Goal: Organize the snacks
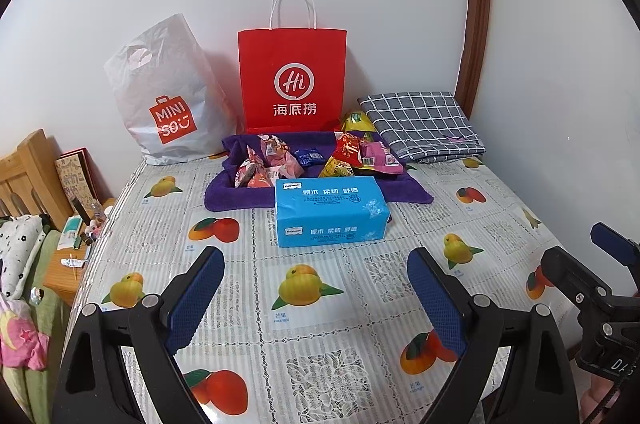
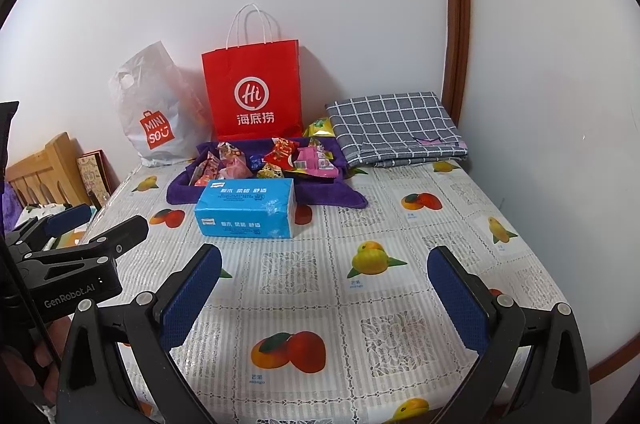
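— Left gripper we hold with jaws wide apart and nothing between them, above the fruit-pattern tablecloth. What do we see in front of it?

— Straight ahead, well apart from the fingers, lies the blue tissue pack. Its long axis runs left to right across our view. Just behind it, the snack packets are piled on the purple towel: pink ones at the left, red and yellow at the right. Which way each packet points we cannot tell.

— And the right gripper?

— Also spread open and empty. From it, the tissue pack and the snack packets lie ahead and a little to the left. Behind them, the white plastic bag and the red paper bag stand against the wall, and the folded checked cloth is at the right.
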Demonstrator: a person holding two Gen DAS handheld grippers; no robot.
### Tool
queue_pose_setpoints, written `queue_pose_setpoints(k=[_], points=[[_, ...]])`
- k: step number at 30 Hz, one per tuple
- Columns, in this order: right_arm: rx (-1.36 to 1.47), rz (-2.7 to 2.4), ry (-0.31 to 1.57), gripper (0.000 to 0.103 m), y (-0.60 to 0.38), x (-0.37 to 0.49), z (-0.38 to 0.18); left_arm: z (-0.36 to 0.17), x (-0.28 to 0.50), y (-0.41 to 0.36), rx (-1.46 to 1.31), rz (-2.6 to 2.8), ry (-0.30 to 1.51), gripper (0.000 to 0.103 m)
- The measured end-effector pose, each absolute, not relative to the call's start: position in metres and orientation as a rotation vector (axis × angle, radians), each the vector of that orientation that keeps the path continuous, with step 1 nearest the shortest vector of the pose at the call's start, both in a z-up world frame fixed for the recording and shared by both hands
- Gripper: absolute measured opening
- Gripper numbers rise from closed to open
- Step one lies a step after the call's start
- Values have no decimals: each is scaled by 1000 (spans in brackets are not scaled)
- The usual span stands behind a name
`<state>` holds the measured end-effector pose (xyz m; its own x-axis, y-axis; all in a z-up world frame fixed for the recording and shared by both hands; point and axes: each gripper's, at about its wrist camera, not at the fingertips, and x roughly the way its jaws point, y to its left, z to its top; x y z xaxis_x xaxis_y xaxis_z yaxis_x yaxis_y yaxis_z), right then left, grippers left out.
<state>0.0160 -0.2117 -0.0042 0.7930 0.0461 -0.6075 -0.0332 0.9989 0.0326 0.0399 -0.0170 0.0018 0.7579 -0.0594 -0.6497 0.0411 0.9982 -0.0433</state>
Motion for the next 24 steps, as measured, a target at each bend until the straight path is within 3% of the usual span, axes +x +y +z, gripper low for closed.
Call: queue_pose_setpoints(k=[24], points=[[25, 39, 645, 101, -211, 13, -1, 3, 40, -16, -34, -65, 704, 93]])
